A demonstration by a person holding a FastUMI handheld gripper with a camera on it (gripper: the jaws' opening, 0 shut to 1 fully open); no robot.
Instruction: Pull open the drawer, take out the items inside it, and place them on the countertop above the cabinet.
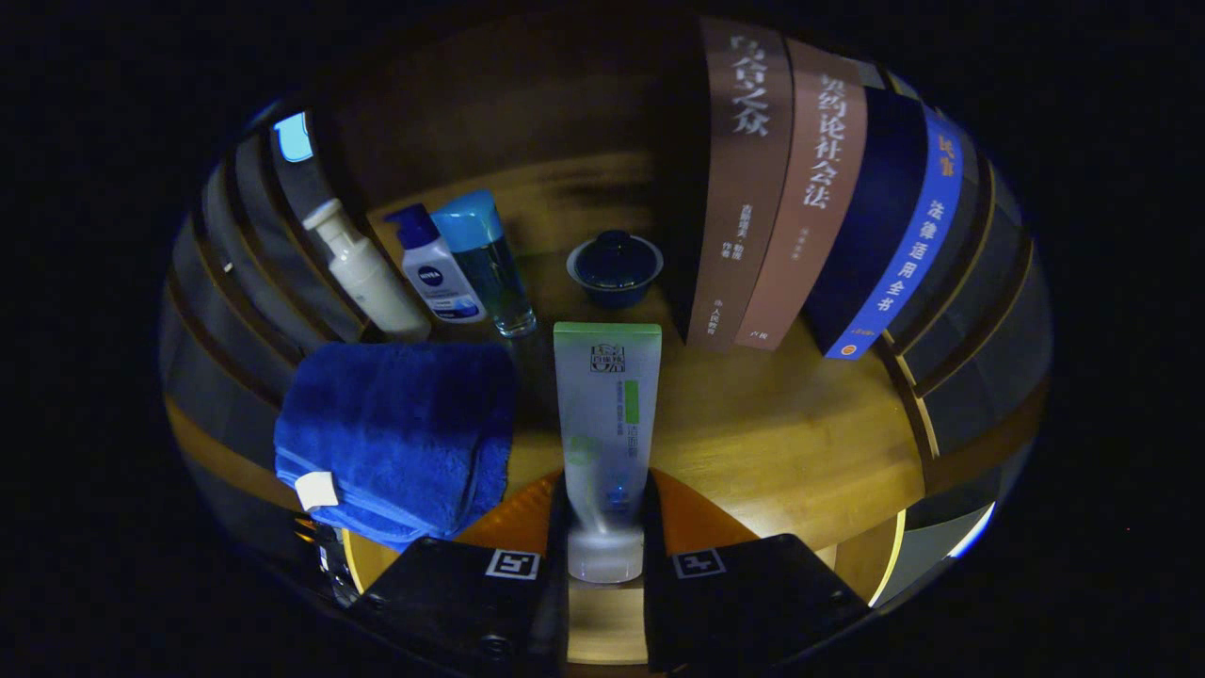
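Your tool (605, 541) is clamped on the tube (606, 424) at its cap end; tube's long axis runs straight ahead over the surface (800, 443), between towel (395, 438) and books (800, 198); lower it there

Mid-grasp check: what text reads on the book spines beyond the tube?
"乌合之众": left brown book.
"社会法": next brown book, its upper characters too blurred.
"法律适用全书": blue book, top blurred.
Print at the spine feet: too small.
Fingers grip the tube.
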